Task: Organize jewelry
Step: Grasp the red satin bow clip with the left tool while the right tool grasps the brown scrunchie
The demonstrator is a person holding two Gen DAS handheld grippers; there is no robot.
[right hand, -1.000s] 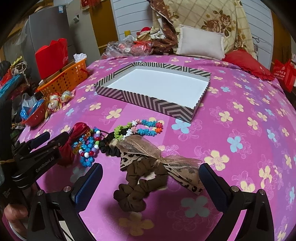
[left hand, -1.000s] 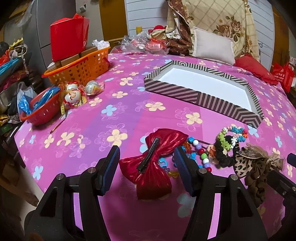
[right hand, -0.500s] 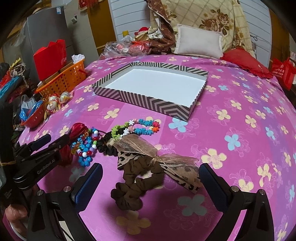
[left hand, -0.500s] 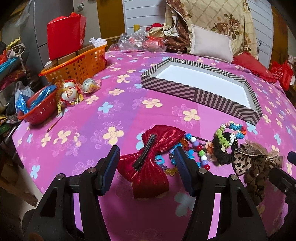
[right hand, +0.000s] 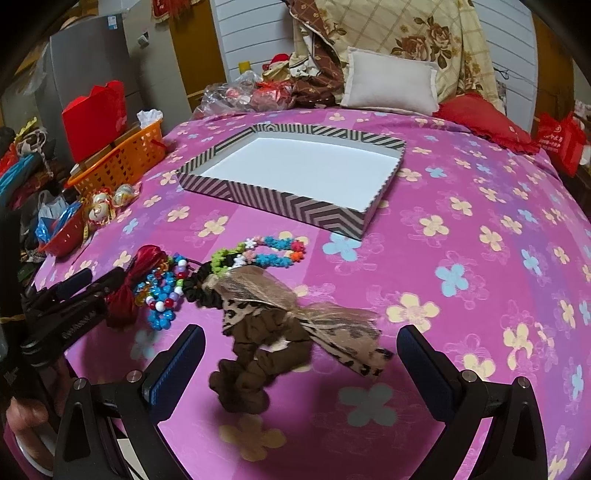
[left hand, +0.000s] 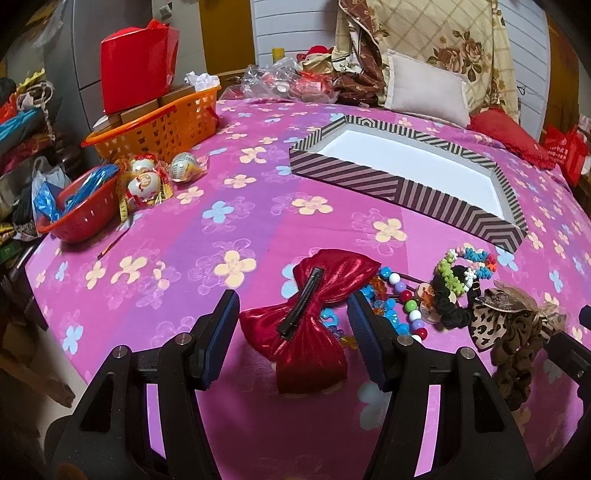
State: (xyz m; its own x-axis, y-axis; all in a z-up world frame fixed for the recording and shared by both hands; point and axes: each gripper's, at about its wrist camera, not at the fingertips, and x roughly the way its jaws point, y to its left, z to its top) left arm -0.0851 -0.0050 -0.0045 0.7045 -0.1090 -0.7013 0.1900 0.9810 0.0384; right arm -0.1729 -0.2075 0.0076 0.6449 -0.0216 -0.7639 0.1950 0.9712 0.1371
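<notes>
Between spread jaws — red bow [left hand: 310, 317] unmoved.

Dim warm indoor light, fisheye-bent dark edges, slight blur

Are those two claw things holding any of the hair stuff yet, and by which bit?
Nothing is held. The left gripper stands open around the red bow; the right gripper stands open around the brown scrunchie.

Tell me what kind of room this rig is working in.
Most likely a bedroom at home: the work surface looks like a bed under a pink flowered sheet, with a white pillow and a folded floral quilt at its head. Household clutter such as an orange basket sits beside it.
</notes>
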